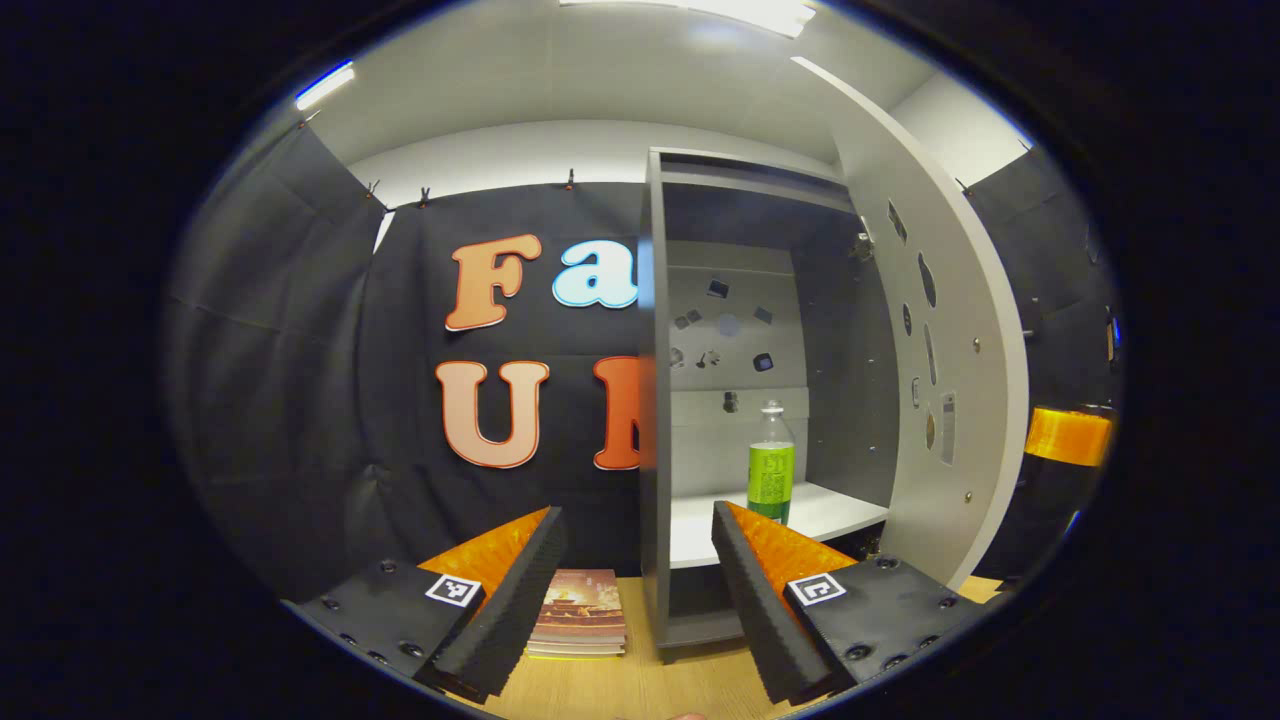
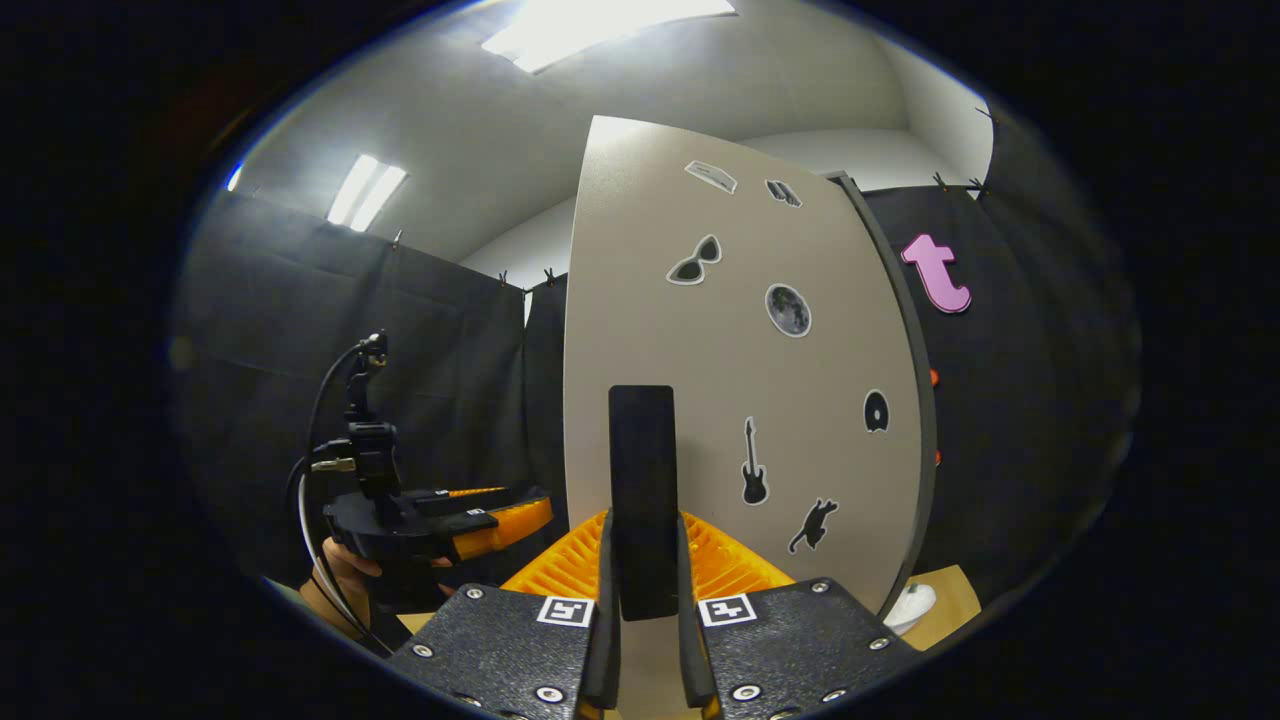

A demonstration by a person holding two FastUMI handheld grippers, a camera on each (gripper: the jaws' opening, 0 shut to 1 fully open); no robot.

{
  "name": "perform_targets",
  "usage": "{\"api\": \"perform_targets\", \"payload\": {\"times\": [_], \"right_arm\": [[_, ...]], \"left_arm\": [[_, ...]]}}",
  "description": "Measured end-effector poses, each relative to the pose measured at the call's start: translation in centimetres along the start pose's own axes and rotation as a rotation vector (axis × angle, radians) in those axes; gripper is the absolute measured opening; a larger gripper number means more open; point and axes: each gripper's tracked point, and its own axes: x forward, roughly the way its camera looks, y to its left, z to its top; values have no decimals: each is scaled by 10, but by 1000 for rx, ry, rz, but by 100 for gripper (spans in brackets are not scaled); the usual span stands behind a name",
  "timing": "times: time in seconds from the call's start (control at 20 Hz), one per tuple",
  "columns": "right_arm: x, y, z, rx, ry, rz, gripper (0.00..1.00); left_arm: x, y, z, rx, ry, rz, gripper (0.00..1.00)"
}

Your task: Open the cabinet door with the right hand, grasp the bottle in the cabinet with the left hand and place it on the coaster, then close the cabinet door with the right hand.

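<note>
Looking along the left gripper (image 1: 638,560), its two ridged, wedge-shaped fingers were seen spread wide apart with nothing between them, hovering level above a wood-grain table (image 1: 640,690). Between the fingers, flat on the table, a thin square coaster (image 1: 580,612) with a printed reddish top was seen just left of the cabinet (image 1: 655,400). The cabinet was a plain grey box with smooth matte panels and small stickers on its back wall. On its pale shelf a clear plastic bottle (image 1: 771,462) with a white cap and a green label stood upright, well beyond the fingertips. The door (image 1: 935,330) was swung fully open to the right.

In the right gripper view, the left gripper (image 2: 505,515) was seen held in a hand (image 2: 335,580) at the left. The right gripper (image 2: 645,590) was closed on the flat, dark, rectangular handle (image 2: 642,480) of the door (image 2: 740,400), both fingers pressed against its sides. The door's smooth face carried small cut-out stickers.
</note>
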Motion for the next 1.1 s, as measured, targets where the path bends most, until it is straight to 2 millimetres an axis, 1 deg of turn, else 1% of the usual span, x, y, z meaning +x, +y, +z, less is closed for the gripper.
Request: {"api": "perform_targets", "payload": {"times": [0.05,0.1,0.2,0.25,0.3,0.45,0.55,0.65,0.7,0.8,0.85,0.9,0.95,1.0,1.05,1.1], "right_arm": [[-3,-1,1,6,-7,0,24],[-6,-3,2,13,-12,-2,24],[-9,-7,4,6,-20,-19,24],[-10,-9,5,-5,-26,-30,24],[-12,-12,6,-13,-34,-41,24],[-14,-16,8,-30,-49,-60,24],[-16,-21,10,-49,-57,-70,23],[-17,-22,11,-67,-63,-78,23],[-16,-22,11,-67,-65,-79,23],[-15,-21,11,-58,-69,-74,23],[-15,-22,11,-55,-75,-73,22],[-15,-23,11,-54,-76,-73,23],[-15,-25,9,-54,-74,-73,22],[-15,-26,7,-55,-68,-71,22],[-15,-29,5,-51,-66,-71,22],[-15,-30,3,-47,-62,-69,22]], "left_arm": [[4,-13,-2,2,2,-18,92],[9,-26,-6,1,7,-35,100],[21,-50,-9,-4,18,-70,92],[26,-60,-10,-9,21,-84,92],[31,-71,-13,-16,24,-97,99],[57,-100,-20,-34,42,-136,99],[76,-118,-26,-34,60,-166,92],[96,-135,-32,-17,83,-183,92],[105,-139,-37,-13,95,-183,96],[127,-145,-49,-9,126,-166,96],[138,-148,-56,-8,144,-158,92],[150,-151,-65,-12,161,-155,92],[162,-151,-71,-17,172,-147,96],[167,-149,-75,-22,172,-139,100],[175,-152,-78,-32,177,-153,93],[186,-155,-84,-58,196,-165,92]]}}
